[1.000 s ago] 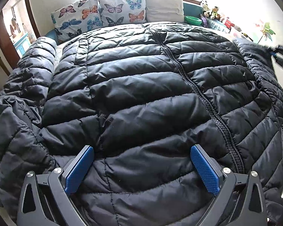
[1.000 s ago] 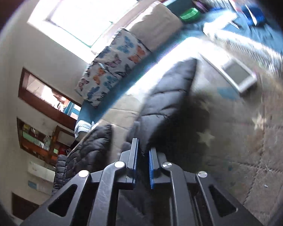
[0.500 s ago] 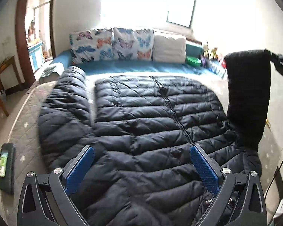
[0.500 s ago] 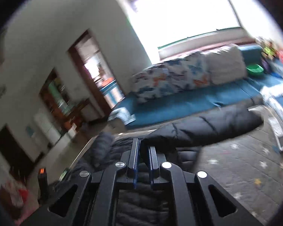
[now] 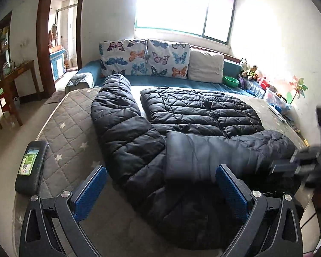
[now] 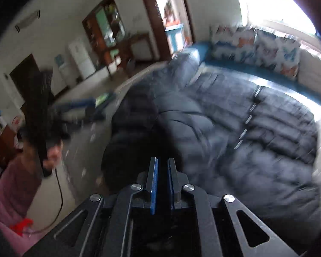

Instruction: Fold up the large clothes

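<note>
A large black puffer jacket (image 5: 203,115) lies face up on the quilted mattress (image 5: 70,128), its zipper running down the middle. One sleeve (image 5: 117,115) stretches out to the left. The other sleeve (image 5: 205,156) lies folded across the near part of the body. My left gripper (image 5: 160,190) is open and empty, held above the jacket's near edge. My right gripper (image 6: 162,167) has its jaws almost closed above the blurred jacket (image 6: 256,128); the blur hides whether fabric is between them. It shows blurred at the right edge of the left wrist view (image 5: 297,167).
A phone (image 5: 30,165) lies at the mattress's left edge. Butterfly pillows (image 5: 145,57) and a white pillow (image 5: 205,66) stand at the back on a blue sofa. Toys and a green bowl (image 5: 231,81) line the right wall. A wooden table (image 5: 8,81) stands left.
My left gripper has pulled back and up from the jacket. My right gripper lifted the right sleeve and swung it over the body, where it now lies folded across.
</note>
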{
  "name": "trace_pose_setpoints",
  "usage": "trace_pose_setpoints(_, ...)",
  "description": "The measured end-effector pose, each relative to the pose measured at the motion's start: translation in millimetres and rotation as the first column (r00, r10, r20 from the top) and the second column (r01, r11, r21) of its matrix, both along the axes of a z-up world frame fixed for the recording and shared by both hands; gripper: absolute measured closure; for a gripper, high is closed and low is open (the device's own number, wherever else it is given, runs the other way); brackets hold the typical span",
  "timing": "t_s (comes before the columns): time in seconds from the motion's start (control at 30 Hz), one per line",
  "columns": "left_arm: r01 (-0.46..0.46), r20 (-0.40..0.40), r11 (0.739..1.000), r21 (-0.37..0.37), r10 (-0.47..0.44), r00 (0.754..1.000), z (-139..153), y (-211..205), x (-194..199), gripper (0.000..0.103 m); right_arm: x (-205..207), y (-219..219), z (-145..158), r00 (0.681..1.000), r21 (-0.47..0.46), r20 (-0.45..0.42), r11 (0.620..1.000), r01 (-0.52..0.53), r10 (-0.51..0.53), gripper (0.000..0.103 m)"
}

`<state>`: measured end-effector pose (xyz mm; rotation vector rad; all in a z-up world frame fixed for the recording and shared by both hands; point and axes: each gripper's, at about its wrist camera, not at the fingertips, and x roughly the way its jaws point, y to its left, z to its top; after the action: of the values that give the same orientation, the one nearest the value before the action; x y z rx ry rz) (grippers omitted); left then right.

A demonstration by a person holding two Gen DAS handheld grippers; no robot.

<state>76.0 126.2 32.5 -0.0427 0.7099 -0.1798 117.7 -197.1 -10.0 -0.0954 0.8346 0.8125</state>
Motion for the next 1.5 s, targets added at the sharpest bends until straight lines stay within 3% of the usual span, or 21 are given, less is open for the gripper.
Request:
trace_pose_setpoints(0.1, 0.001, 0.012, 1.000, 0.000, -0.001, 1.000, 5, 0, -5, 0.000, -12, 5, -17, 0.998, -0.049, -0.046, 0.998, -0.037, 0.034, 0.092)
trace_pose_setpoints(0.23, 0.022, 0.034, 1.000, -0.015, -0.022, 0.999, 17, -11, -4, 0.000, -22, -20, 0, 1.000, -0.018, -0.029, 1.000, -0.009, 0.009, 0.091)
trace_pose_setpoints(0.27, 0.030, 0.034, 0.999, -0.020, -0.029, 0.999, 19, -16, 1, 0.000, -21, -31, 10, 1.000, -0.007, -0.017, 1.000, 0.020, -0.020, 0.087)
trace_pose_setpoints(0.37, 0.077, 0.023, 0.996, -0.051, -0.075, 0.997, 25, -37, 15, 0.000, -5, -64, 23, 0.987, -0.026, 0.044, 0.987, 0.158, -0.157, 0.060)
trace_pose_setpoints(0.4, 0.099, 0.012, 0.993, -0.061, -0.099, 0.995, 24, -47, 23, 0.000, 3, -79, 24, 0.974, -0.044, 0.074, 0.975, 0.220, -0.216, 0.058)
trace_pose_setpoints(0.5, 0.152, -0.027, 0.986, -0.063, -0.154, 0.988, 18, -77, 47, 0.000, 17, -110, 17, 0.941, -0.091, 0.091, 0.939, 0.333, -0.325, 0.058)
trace_pose_setpoints(0.6, 0.196, -0.068, 0.979, -0.062, -0.200, 0.977, 5, -103, 68, 0.000, 30, -138, -3, 0.917, -0.093, 0.034, 0.912, 0.399, -0.398, 0.058)
trace_pose_setpoints(0.73, 0.219, -0.147, 0.973, -0.072, -0.227, 0.963, -25, -129, 94, 0.000, 36, -159, -26, 0.903, -0.096, -0.012, 0.899, 0.427, -0.430, 0.058)
trace_pose_setpoints(0.9, 0.207, -0.245, 0.978, -0.025, -0.207, 0.947, -74, -139, 111, 0.006, 37, -155, -50, 0.915, -0.129, -0.002, 0.907, 0.401, -0.404, 0.058)
trace_pose_setpoints(1.0, 0.215, -0.237, 0.977, 0.000, -0.209, 0.949, -87, -141, 109, 0.006, 37, -154, -59, 0.919, -0.143, 0.004, 0.909, 0.391, -0.394, 0.058)
trace_pose_setpoints(1.1, 0.228, -0.236, 0.972, 0.051, -0.210, 0.949, -95, -147, 109, 0.005, 39, -148, -50, 0.916, -0.192, 0.001, 0.899, 0.394, -0.401, 0.058)
trace_pose_setpoints(1.17, 0.228, -0.241, 0.973, 0.045, -0.211, 0.947, -98, -148, 111, 0.005, 37, -141, -36, 0.919, -0.205, 0.035, 0.897, 0.392, -0.394, 0.058)
trace_pose_setpoints(1.23, 0.229, -0.251, 0.973, 0.019, -0.217, 0.943, -95, -145, 114, 0.005, 36, -133, -19, 0.918, -0.185, 0.088, 0.899, 0.396, -0.386, 0.056)
trace_pose_setpoints(1.3, 0.227, -0.251, 0.974, -0.012, -0.223, 0.942, -83, -138, 112, 0.005, 41, -127, -13, 0.918, -0.182, 0.106, 0.901, 0.395, -0.381, 0.040)
trace_pose_setpoints(1.37, 0.217, -0.235, 0.975, -0.050, -0.223, 0.946, -65, -125, 108, 0.005, 53, -122, -23, 0.914, -0.207, 0.111, 0.891, 0.404, -0.389, 0.039)
trace_pose_setpoints(1.47, 0.158, -0.183, 0.986, -0.060, -0.166, 0.969, -36, -94, 106, 0.005, 72, -121, -57, 0.915, -0.274, 0.019, 0.878, 0.393, -0.403, 0.037)
trace_pose_setpoints(1.5, 0.125, -0.164, 0.991, -0.056, -0.132, 0.977, -26, -80, 108, 0.005, 71, -121, -59, 0.913, -0.268, 0.027, 0.877, 0.399, -0.407, 0.036)
